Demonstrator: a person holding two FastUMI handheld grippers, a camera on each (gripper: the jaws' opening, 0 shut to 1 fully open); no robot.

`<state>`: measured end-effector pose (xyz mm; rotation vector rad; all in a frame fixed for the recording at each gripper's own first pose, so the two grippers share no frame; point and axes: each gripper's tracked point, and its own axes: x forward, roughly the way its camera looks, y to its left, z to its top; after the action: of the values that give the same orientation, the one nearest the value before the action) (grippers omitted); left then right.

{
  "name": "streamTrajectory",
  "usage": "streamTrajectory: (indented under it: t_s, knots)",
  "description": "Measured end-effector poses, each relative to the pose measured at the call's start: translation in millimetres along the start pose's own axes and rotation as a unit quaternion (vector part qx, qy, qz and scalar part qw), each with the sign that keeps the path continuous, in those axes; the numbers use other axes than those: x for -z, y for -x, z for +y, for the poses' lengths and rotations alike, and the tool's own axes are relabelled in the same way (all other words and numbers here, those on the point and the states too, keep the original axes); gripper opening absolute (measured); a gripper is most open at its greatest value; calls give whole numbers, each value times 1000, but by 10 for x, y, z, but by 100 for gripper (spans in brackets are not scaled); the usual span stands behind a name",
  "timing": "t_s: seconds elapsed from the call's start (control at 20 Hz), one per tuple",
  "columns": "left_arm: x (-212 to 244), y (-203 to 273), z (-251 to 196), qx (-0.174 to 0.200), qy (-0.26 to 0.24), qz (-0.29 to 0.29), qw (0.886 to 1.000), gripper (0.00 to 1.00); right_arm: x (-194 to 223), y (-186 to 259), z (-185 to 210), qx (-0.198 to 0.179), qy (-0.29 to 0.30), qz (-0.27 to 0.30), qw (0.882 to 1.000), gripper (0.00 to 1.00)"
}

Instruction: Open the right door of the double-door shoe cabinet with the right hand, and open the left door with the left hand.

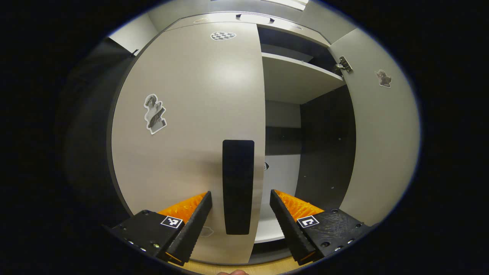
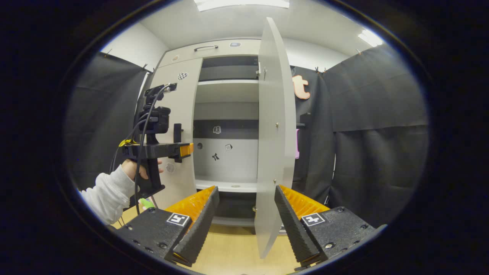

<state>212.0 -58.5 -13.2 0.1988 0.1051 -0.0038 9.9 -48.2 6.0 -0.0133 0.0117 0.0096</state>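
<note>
**Right door open, left door closed**

My left hand-held gripper point(image 1: 240, 202) is spread apart around the black rectangular handle point(image 1: 238, 186) of the pale grey left door point(image 1: 183, 145), not pressing it. My right hand-held gripper point(image 2: 246, 206) is apart, near the swung-out pale grey right door point(image 2: 275, 145).

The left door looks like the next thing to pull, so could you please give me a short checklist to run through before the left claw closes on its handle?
1. Right door swung open: ok, it stands edge-on, clear of the cabinet front.
2. Left door not yet opened: ok, it lies flat against the cabinet.
3. Left claw open wide enough: ok, its fingers stand apart either side of the handle.
4. Handle centred between the fingers: ok in the left gripper view.
5. Fingers far enough forward to grip: cannot tell; the right gripper view shows the claw close to the handle, contact unclear.
6. Right claw out of the way: ok, open and holding nothing.
</note>
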Motion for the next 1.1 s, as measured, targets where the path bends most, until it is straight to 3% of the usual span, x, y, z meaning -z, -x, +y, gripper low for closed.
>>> streamTrajectory:
  t_s: [0.1, 0.15, 0.2, 0.25, 0.3, 0.4, 0.55, 0.65, 0.9, 1.1]
  knots:
    - [2, -7, 146, -25, -6, -1, 1000, 89, 10, -3, -5, 0, 0, 1, 1000, 92]
    - [15, -17, 137, -22, 1, -3, 1000, 66, 18, -11, -4, 0, -1, 2, 1000, 92]
    - [18, -19, 64, -1, 8, -2, 1000, 55, 16, -13, 0, -1, -1, 2, 1000, 92]
    - [18, -11, 17, 9, 17, -2, 1000, 51, 16, -13, 3, -2, -1, 3, 1000, 92]
    - [12, -10, 17, 13, 13, -3, 1000, 26, 28, -13, 11, -3, 0, 3, 1000, 92]
    - [18, -24, 13, 24, 5, -7, 1000, 30, 22, 1, 29, -5, 1, 1, 1000, 92]
    - [13, 25, 8, 52, 13, -8, 999, 10, 27, 12, 71, -11, 2, 0, 1000, 92]
    - [25, 33, 13, 52, 5, -3, 999, 3, 26, -5, 98, -14, 5, 1, 1000, 92]
    - [12, 207, -8, 50, -10, 5, 999, 3, 51, 34, 98, -9, 11, 1, 1000, 92]
    - [-11, 483, 19, 80, 8, 15, 997, 3, 94, 38, 112, -8, -3, 5, 1000, 92]
